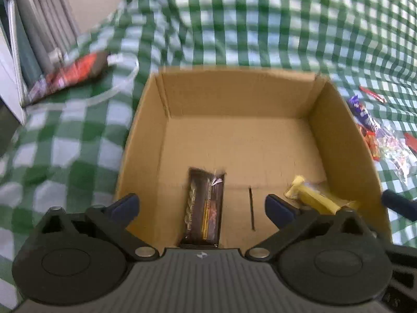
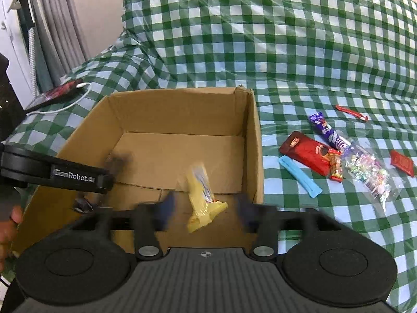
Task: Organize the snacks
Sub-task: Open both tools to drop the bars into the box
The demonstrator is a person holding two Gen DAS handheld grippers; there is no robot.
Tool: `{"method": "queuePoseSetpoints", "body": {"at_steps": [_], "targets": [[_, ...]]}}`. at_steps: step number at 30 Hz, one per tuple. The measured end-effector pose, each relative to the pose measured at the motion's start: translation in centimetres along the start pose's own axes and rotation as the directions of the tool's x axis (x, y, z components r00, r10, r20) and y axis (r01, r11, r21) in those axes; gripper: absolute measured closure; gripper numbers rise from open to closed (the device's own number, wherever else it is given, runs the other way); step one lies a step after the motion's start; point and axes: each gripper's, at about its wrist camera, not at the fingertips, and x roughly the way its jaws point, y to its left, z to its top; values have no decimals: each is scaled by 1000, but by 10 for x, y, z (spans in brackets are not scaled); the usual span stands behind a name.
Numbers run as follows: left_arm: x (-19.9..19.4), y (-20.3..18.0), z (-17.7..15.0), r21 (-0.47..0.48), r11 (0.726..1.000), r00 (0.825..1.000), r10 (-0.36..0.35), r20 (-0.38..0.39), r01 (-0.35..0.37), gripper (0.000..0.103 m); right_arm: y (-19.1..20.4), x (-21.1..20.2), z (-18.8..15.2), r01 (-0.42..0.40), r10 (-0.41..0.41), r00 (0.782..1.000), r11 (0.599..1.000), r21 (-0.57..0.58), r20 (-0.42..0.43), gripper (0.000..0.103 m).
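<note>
The green-and-white checked cloth (image 2: 286,39) covers everything your work rests on, rising in folds at the far side. On it sits the open cardboard box (image 2: 252,140), its tall walls standing between your hand-held grippers and the loose snacks off its right side.

Inside the box, the brown snack bar (image 1: 206,208) lies flat on the floor near the near wall. The yellow wrapped snack (image 2: 203,200) is at the near right of the box, blurred in the right wrist view, so you cannot tell whether it is resting or in the air.

Your left hand-held gripper (image 1: 202,203) is over the box's near edge with its fingers spread wide and nothing between them. Your right hand-held gripper (image 2: 206,211) is also released, its blurred fingers apart on either side of the yellow snack without touching it.

To the right of the box, the red chocolate pack (image 2: 305,154) lies near the wall, the light blue stick (image 2: 299,176) just beside it. The clear bag of mixed sweets (image 2: 370,172) sits farther right, touching the purple wrapped bar (image 2: 328,133). A small red packet (image 2: 402,163) lies apart toward the right edge, a thin red stick (image 2: 351,112) farther back.

At the far left, a phone (image 2: 60,91) with a white cable (image 2: 67,105) lies on the cloth.
</note>
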Motion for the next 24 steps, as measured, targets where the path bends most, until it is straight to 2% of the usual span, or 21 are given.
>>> {"method": "queuePoseSetpoints", "body": {"at_steps": [1,5,10,16,24], "targets": [[-4,-1,-1,18,1000,1000,3,13,-3,0,1,-3,-1,-1,1,1000,1000,-11,8,22],[-20,0,-15,51,998,1000,-24,-14,25,0,9,-19,-7,-12,12,1000,997,-79,9,13],[-58,12,-45,-2,999,999,-42,-7,42,0,12,-57,-21,-35,35,999,996,-84,-5,8],[-103,23,-79,-91,994,998,-60,-4,59,0,12,-105,-36,-33,34,999,999,-34,23,5],[-145,21,-100,-108,993,999,-44,12,45,0,21,-152,-56,-44,47,997,998,-42,65,3]]}}
